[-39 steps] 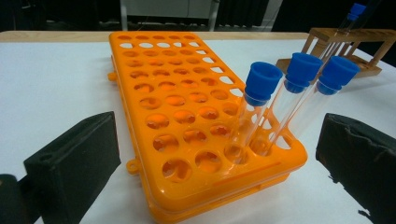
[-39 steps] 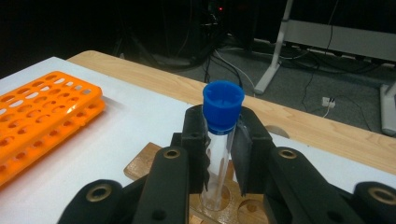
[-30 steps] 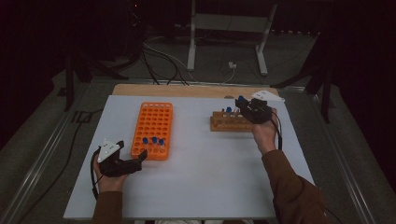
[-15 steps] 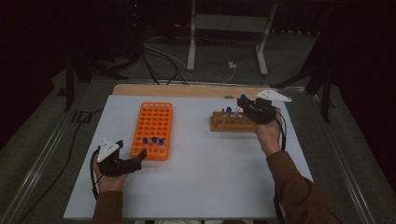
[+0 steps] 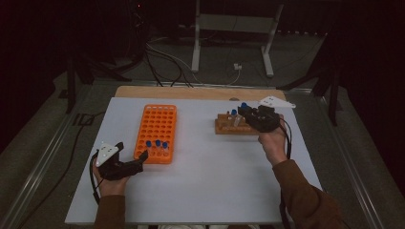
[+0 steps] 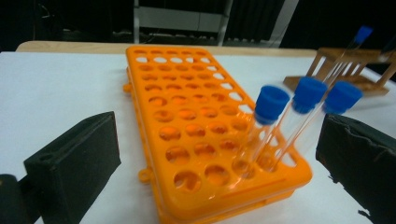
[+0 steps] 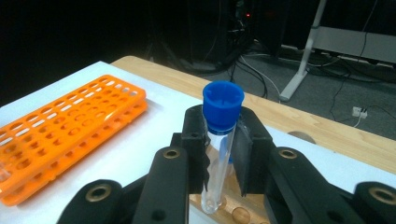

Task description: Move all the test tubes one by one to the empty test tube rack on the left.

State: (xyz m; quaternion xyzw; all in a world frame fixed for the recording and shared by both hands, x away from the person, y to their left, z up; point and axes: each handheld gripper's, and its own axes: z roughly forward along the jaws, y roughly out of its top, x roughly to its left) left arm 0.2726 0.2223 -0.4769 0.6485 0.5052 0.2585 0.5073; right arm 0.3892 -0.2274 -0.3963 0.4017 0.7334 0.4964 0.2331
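My right gripper [image 7: 219, 140] is shut on a clear test tube with a blue cap [image 7: 223, 105] and holds it upright. The tube's lower end hangs right at the top holes of the wooden rack [image 5: 228, 127]. From above, the right gripper [image 5: 248, 113] sits over that rack's right end, and another capped tube [image 5: 233, 114] stands in the rack. The orange rack [image 5: 157, 126] holds three blue-capped tubes [image 6: 299, 100] at its near end. My left gripper [image 5: 137, 161] rests open on the table at the orange rack's near left corner, with its jaws either side of that corner.
The white table top [image 5: 215, 186] has a wooden strip [image 5: 191, 92] along its far edge. Cables [image 5: 167, 57] and a white metal stand [image 5: 229, 28] lie on the dark floor beyond. Metal rails run along both sides of the table.
The right gripper with its tube has shifted only slightly above the wooden rack. The left gripper has kept still.
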